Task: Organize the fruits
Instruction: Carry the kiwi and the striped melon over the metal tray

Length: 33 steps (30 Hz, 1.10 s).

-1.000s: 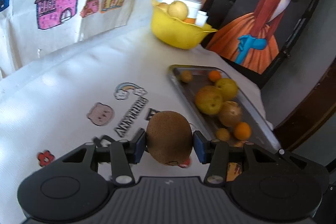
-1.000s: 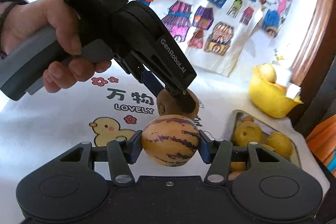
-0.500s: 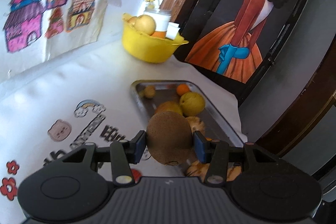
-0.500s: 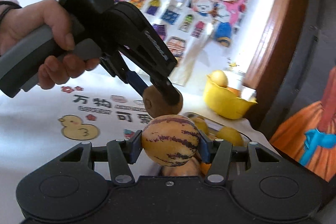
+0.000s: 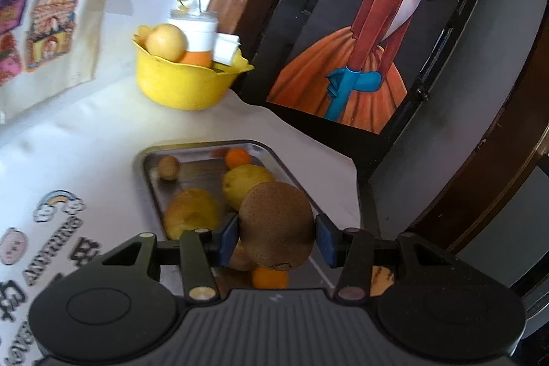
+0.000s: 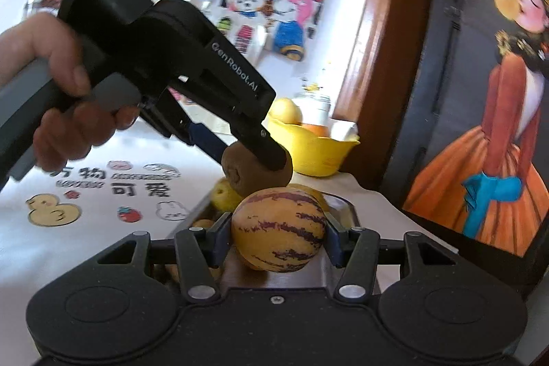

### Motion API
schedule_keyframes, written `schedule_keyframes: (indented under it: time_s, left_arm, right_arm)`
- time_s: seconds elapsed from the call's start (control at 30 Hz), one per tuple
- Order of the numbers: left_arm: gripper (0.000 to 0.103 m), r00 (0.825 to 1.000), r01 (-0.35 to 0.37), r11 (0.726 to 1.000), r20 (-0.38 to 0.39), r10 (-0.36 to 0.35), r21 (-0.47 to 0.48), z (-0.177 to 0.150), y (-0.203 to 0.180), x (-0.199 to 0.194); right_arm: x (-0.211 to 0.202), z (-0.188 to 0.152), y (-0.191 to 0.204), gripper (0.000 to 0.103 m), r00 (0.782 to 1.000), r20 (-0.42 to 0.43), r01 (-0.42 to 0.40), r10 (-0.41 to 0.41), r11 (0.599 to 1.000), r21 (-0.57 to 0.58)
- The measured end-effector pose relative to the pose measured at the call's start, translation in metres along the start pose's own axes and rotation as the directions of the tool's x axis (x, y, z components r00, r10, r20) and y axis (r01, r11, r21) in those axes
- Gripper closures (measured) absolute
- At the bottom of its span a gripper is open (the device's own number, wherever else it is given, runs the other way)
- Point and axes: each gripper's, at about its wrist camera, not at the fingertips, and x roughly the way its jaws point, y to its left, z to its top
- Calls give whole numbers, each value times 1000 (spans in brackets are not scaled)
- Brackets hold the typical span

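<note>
Above tray point(image 5: 274, 156): gripped kiwi point(image 5: 276, 223), melon point(image 6: 278, 234)

We see a brown, fuzzy kiwi point(image 5: 276, 225) clamped between two blue pads, hanging over the near end of a metal tray point(image 5: 274, 156) that holds a small orange point(image 5: 236, 157), a yellow lemon-like fruit point(image 5: 245, 182), a small tan fruit point(image 5: 168, 167) and a blurred yellow one. We also see a yellow, purple-striped pepino melon point(image 6: 278, 235) gripped by its sides above the same tray. Beyond the tray sits a yellow bowl point(image 5: 185, 83) with a pale round fruit and an orange inside.
</note>
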Motion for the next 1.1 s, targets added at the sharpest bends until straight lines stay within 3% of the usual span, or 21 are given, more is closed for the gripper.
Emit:
schedule_keyframes:
  time_s: [0.5,1.1]
  left_arm:
    - [51,998,-18,996,-64,24,89,3,-35,60]
    - [51,988,-76,980,-122,99,185,-9,-43,80]
  right_arm:
    - [18,-25,-40,48,998,-59,48,-39,986,162]
    - [25,-42,-42,47,992,-119,62,-32,965,253]
